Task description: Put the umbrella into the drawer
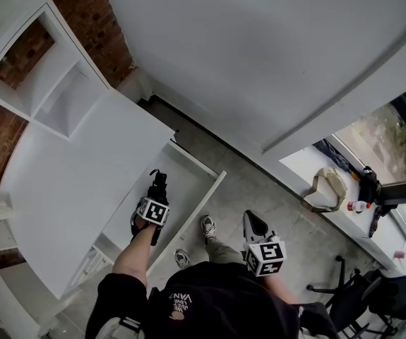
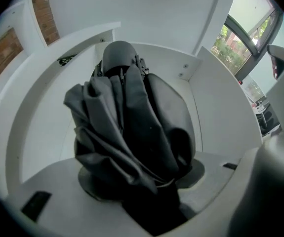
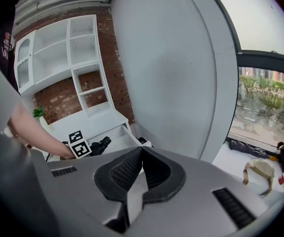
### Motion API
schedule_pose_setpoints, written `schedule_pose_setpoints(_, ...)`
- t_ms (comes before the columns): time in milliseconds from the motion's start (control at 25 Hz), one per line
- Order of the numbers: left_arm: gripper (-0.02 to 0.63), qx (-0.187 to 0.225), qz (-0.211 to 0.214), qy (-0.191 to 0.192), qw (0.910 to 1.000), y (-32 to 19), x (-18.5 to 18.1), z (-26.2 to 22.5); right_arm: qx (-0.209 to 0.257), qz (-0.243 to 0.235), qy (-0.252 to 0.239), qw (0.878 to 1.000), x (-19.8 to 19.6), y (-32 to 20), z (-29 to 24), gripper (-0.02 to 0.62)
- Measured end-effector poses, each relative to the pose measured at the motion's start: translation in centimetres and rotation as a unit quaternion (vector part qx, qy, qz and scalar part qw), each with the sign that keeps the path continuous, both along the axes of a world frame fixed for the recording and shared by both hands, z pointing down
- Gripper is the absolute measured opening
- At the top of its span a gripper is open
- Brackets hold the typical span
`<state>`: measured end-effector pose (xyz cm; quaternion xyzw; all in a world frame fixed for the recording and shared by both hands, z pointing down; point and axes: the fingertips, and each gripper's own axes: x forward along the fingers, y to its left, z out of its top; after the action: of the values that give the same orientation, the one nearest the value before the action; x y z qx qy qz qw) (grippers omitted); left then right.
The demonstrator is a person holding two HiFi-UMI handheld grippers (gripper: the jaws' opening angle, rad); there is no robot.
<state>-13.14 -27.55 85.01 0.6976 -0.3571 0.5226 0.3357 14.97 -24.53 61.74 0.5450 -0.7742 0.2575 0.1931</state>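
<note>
A folded black umbrella [image 1: 159, 184] hangs handle-down over the open white drawer [image 1: 213, 189], and my left gripper [image 1: 157, 195] is shut on its bunched fabric. In the left gripper view the umbrella [image 2: 132, 132] fills the space between the pads, its rounded grey handle [image 2: 119, 56] pointing into the drawer's inside [image 2: 216, 107]. My right gripper [image 1: 252, 221] is held close to the person's body, right of the drawer, shut with nothing in it. In the right gripper view its pads [image 3: 127, 169] meet at the tip, and the umbrella [image 3: 102, 144] shows far off at the drawer [image 3: 124, 137].
The drawer sticks out of a white desk [image 1: 68, 189] under white wall shelves [image 1: 54, 90] on a brick wall. The person's shoes [image 1: 207, 226] stand beside the drawer front. On the window sill lie a tan bag [image 1: 327, 187] and a bottle [image 1: 358, 205]. An office chair [image 1: 372, 295] stands at lower right.
</note>
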Motion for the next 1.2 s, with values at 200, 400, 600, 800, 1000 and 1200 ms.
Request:
schedule_pose_setpoints(200, 0.239, -0.025, -0.003, -0.026, 0.9994, 0.0, -0.6, 1.0, -0.009, 0.004, 0.006, 1.0, 0.6, 0.0, 0.7, 0.002)
schedule_pose_setpoints(400, 0.25, -0.029, 0.003, -0.018, 0.9994, 0.0, -0.4, 1.2, -0.009, 0.005, 0.003, 1.0, 0.6, 0.0, 0.6, 0.002)
schedule_pose_setpoints(600, 0.315, -0.036, 0.007, -0.006, 0.9993, 0.3, -0.1, 0.8, -0.003, 0.0, 0.004, 1.0, 0.0, 0.0, 0.4, 0.002)
schedule_pose_setpoints(800, 0.348, -0.017, 0.014, -0.009, 0.9997, -0.1, -0.7, -0.6, -0.002, -0.005, -0.002, 1.0, -0.9, 0.6, 0.2, 0.002)
schedule_pose_setpoints(1000, 0.353, 0.009, 0.015, 0.015, 0.9997, 0.1, -0.8, -1.6, 0.004, -0.012, -0.005, 1.0, -1.9, 1.2, -0.1, 0.002)
schedule_pose_setpoints(1200, 0.353, 0.053, 0.004, 0.032, 0.9981, -0.1, -1.3, -3.8, 0.01, -0.021, -0.005, 1.0, -3.1, 2.0, -0.7, 0.002)
